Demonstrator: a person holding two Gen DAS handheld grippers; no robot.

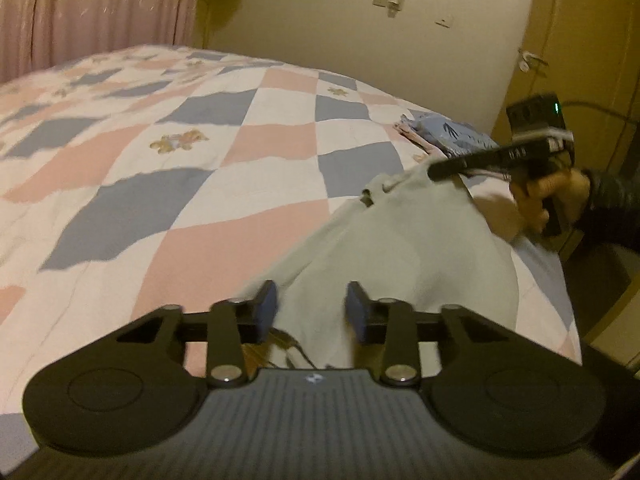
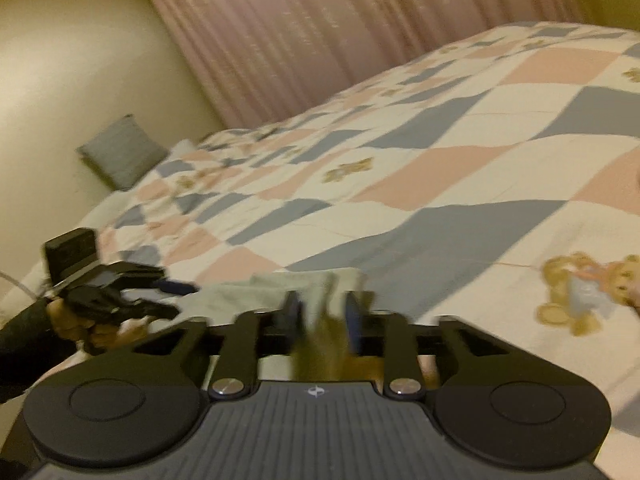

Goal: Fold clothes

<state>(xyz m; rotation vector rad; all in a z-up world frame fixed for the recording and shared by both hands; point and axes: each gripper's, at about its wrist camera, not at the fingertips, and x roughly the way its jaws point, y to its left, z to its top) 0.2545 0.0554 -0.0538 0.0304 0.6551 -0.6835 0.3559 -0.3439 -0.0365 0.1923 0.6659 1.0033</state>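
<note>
A pale grey-green garment [image 1: 400, 240] is held up over the near corner of the bed, stretched between both grippers. In the left wrist view my left gripper [image 1: 312, 312] has its blue pads [image 1: 266, 312] closed on a bunched fold of the cloth. At the garment's far upper edge my right gripper [image 1: 434, 171] pinches the fabric, held by a hand in a dark sleeve. The right wrist view shows my right gripper [image 2: 324, 314] shut on a fold of the garment [image 2: 280, 284]. My left gripper [image 2: 180, 298] is at the left, on the same cloth.
The bed carries a checked pink, blue and white quilt [image 1: 200, 160] with teddy-bear prints. Folded blue and pink clothes [image 1: 452, 136] lie near its far right edge. A grey cushion [image 2: 120, 152] leans on the wall. Pink curtains [image 1: 92, 4] hang behind, and a wooden door [image 1: 580, 60] stands at right.
</note>
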